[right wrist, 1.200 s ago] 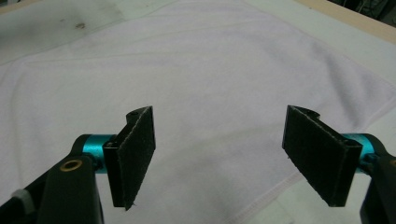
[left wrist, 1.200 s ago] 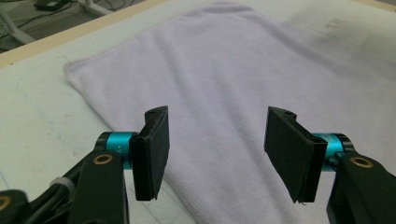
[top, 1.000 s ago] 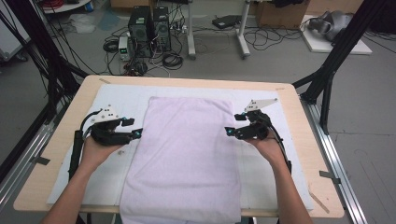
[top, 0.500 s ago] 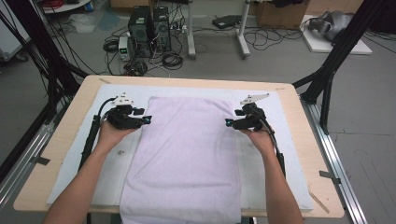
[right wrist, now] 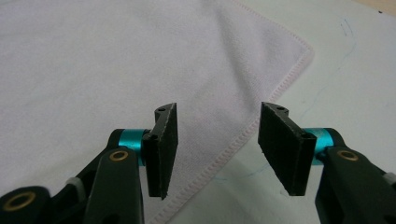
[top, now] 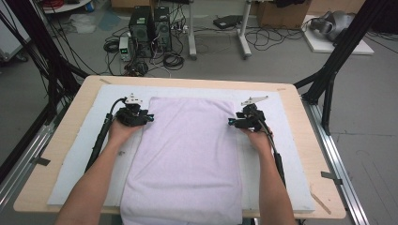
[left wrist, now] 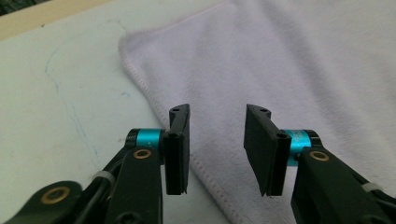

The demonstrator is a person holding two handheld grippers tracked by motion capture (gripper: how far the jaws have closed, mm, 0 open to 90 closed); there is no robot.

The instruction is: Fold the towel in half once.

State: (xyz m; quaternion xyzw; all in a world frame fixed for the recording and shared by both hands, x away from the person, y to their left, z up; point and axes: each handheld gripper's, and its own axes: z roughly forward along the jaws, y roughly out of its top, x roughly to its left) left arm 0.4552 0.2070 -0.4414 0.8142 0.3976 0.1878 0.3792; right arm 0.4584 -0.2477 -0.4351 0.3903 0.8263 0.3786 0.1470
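Lilac towel (top: 187, 154), hand-held grippers now farther up

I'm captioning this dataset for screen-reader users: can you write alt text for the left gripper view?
The left gripper has its two black jaws open, straddling the stitched side edge of a pale lilac towel. The towel lies flat on a pale mat, its rounded corner just ahead of the jaws.

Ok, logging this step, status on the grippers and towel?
Left gripper open, astride towel edge. Right gripper open, same on its side. Towel flat, nothing gripped, nothing in the way.
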